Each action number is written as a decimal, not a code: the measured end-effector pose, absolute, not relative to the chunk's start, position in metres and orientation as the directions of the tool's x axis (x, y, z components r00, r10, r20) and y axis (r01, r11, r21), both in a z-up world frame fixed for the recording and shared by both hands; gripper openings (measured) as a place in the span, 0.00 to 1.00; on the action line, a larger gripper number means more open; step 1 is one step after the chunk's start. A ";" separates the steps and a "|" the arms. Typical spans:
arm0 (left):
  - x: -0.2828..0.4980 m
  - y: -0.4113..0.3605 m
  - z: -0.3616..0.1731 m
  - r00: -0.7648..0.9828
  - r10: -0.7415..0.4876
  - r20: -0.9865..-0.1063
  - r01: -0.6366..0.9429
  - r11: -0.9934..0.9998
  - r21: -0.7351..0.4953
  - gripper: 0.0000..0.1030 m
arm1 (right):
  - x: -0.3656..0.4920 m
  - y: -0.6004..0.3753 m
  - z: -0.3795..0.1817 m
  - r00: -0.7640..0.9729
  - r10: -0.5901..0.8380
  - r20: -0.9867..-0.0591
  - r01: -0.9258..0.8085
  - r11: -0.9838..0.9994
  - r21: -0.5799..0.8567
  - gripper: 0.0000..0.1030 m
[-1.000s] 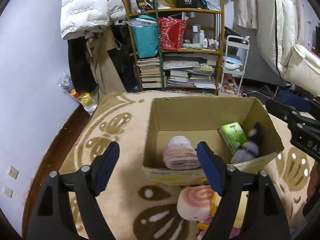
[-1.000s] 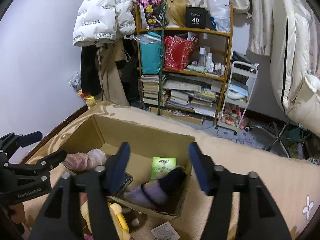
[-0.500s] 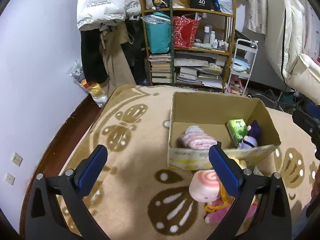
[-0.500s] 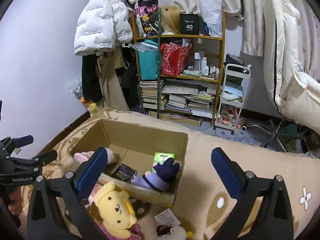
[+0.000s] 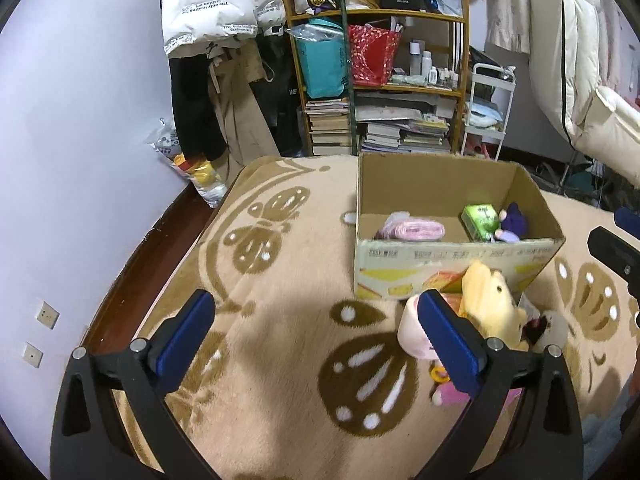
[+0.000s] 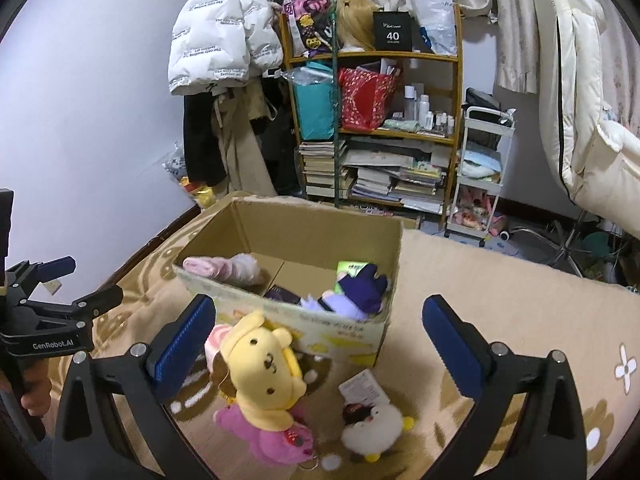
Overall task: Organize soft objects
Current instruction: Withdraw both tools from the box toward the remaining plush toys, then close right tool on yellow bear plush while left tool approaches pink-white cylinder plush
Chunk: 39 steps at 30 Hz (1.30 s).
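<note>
On the rug [image 5: 280,360], the left gripper [image 5: 316,332] has just been opening its jaws; they now stand wide with only rug between them, and the box [image 5: 452,268] sits at 1 o'clock, holding a pink roll [image 5: 412,230], a green pack [image 5: 480,220] and a purple doll [image 5: 512,224]. Further right, the right gripper [image 6: 320,340] has likewise just been opening and gapes wide, empty, with a yellow plush [image 6: 262,372] lying before the box at its 7 o'clock and a white plush [image 6: 372,428] at 5 o'clock.
</note>
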<state>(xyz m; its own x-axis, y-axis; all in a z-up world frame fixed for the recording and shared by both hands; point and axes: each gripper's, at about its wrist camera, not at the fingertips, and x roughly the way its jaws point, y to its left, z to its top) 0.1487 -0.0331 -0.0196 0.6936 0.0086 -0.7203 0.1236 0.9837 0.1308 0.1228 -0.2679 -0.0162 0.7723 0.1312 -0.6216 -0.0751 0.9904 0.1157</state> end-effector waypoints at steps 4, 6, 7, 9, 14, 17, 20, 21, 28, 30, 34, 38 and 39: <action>0.146 -0.034 -0.030 0.686 -0.001 -0.727 0.139 0.982 0.129 0.98 | 0.121 -0.264 -0.027 0.756 0.149 -0.638 -0.084 0.988 0.131 1.00; 0.146 -0.034 -0.035 0.683 -0.009 -0.730 0.144 0.982 0.123 0.98 | 0.120 -0.262 -0.033 0.749 0.155 -0.644 -0.087 0.987 0.137 1.00; 0.146 -0.034 -0.039 0.683 -0.013 -0.730 0.147 0.982 0.120 0.98 | 0.120 -0.261 -0.035 0.745 0.161 -0.647 -0.090 0.986 0.142 1.00; 0.147 -0.035 -0.045 0.683 -0.019 -0.730 0.149 0.982 0.114 0.98 | 0.120 -0.260 -0.042 0.739 0.169 -0.653 -0.093 0.984 0.149 1.00; 0.151 -0.041 -0.062 0.674 -0.027 -0.738 0.168 0.979 0.118 0.98 | 0.124 -0.260 -0.060 0.717 0.190 -0.670 -0.089 0.979 0.183 1.00; 0.152 -0.044 -0.070 0.675 -0.030 -0.737 0.182 0.975 0.127 0.98 | 0.128 -0.262 -0.070 0.702 0.206 -0.682 -0.082 0.974 0.210 1.00; 0.155 -0.046 -0.078 0.674 -0.040 -0.738 0.195 0.973 0.125 0.98 | 0.132 -0.263 -0.078 0.690 0.220 -0.690 -0.076 0.969 0.233 1.00; 0.156 -0.047 -0.081 0.672 -0.044 -0.739 0.198 0.973 0.122 0.98 | 0.134 -0.264 -0.081 0.687 0.225 -0.691 -0.075 0.968 0.240 1.00; 0.164 -0.050 -0.099 0.648 -0.067 -0.759 0.208 0.974 0.091 0.98 | 0.144 -0.258 -0.098 0.663 0.239 -0.710 -0.082 0.965 0.249 1.00; 0.168 -0.052 -0.104 0.640 -0.068 -0.765 0.212 0.973 0.091 0.98 | 0.148 -0.256 -0.104 0.652 0.234 -0.721 -0.082 0.967 0.240 1.00; 0.168 -0.058 -0.109 0.637 -0.078 -0.767 0.230 0.969 0.092 0.98 | 0.152 -0.254 -0.112 0.636 0.248 -0.731 -0.090 0.965 0.248 1.00; 0.167 -0.062 -0.113 0.628 -0.103 -0.771 0.255 0.964 0.079 0.98 | 0.154 -0.253 -0.115 0.635 0.266 -0.725 -0.097 0.959 0.266 1.00; 0.167 -0.063 -0.115 0.626 -0.109 -0.772 0.261 0.962 0.076 0.98 | 0.154 -0.253 -0.114 0.638 0.267 -0.722 -0.096 0.958 0.269 1.00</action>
<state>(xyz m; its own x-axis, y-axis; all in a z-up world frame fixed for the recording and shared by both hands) 0.1666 -0.0628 -0.1146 0.6260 -0.1091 -0.7722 0.2613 0.9623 0.0758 0.1538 -0.2533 -0.1143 0.6382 0.2672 -0.7220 -0.0963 0.9582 0.2695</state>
